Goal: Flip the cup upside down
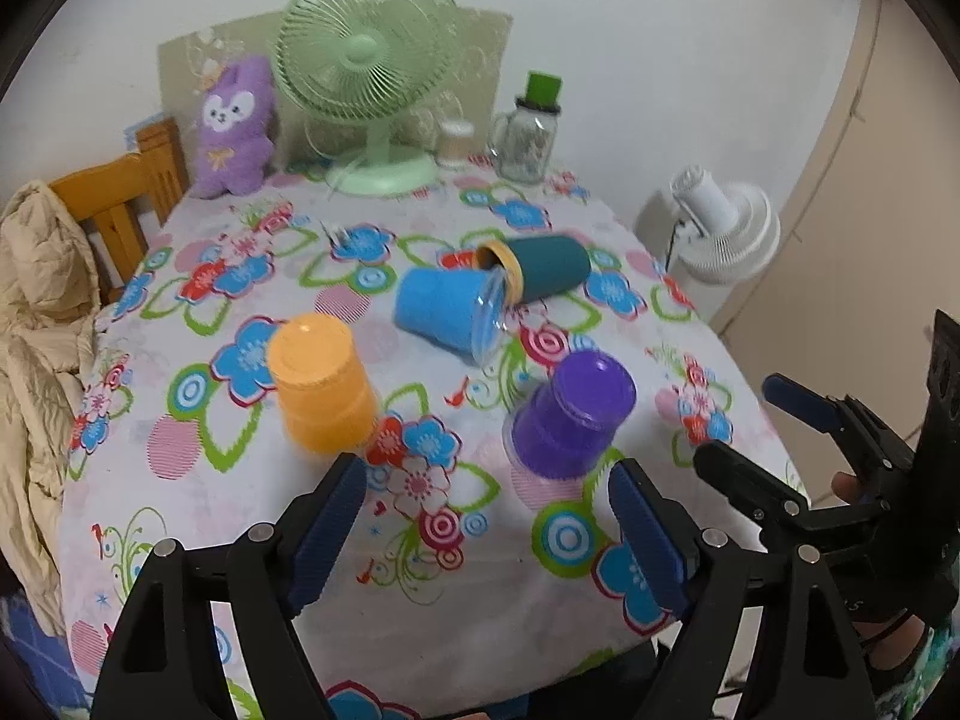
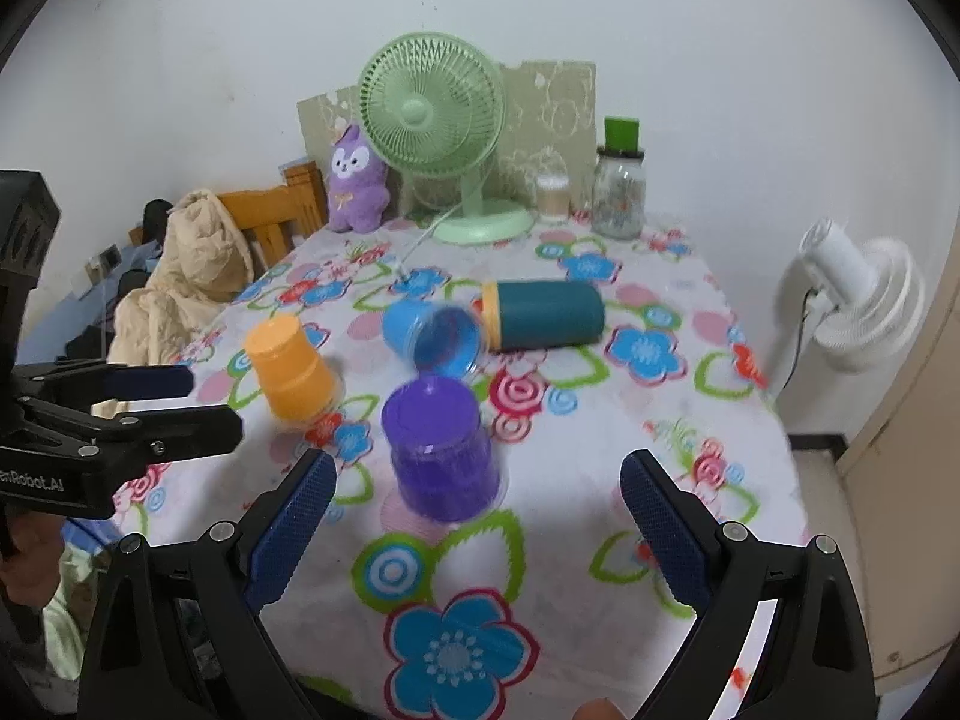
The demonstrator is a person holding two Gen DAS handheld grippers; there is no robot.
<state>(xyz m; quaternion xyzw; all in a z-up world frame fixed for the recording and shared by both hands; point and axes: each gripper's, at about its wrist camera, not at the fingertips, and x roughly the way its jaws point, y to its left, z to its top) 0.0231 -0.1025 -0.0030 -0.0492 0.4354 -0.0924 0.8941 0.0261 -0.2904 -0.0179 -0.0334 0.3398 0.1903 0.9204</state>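
A: We have four cups on the table. The orange cup stands mouth down near the left, the purple cup mouth down near the right.

B: And the blue cup lies on its side further back, its open mouth showing nothing inside in the right wrist view. Its rim touches the yellow-rimmed mouth of the dark teal cup, which is also tipped over.

A: Our left gripper hangs over the near edge, fingers spread wide with nothing between them.

B: Our right gripper is likewise gaping and empty, the purple cup just beyond its fingers.

A: At the far edge we see a glass jar with a green lid; its contents are too blurred to tell.
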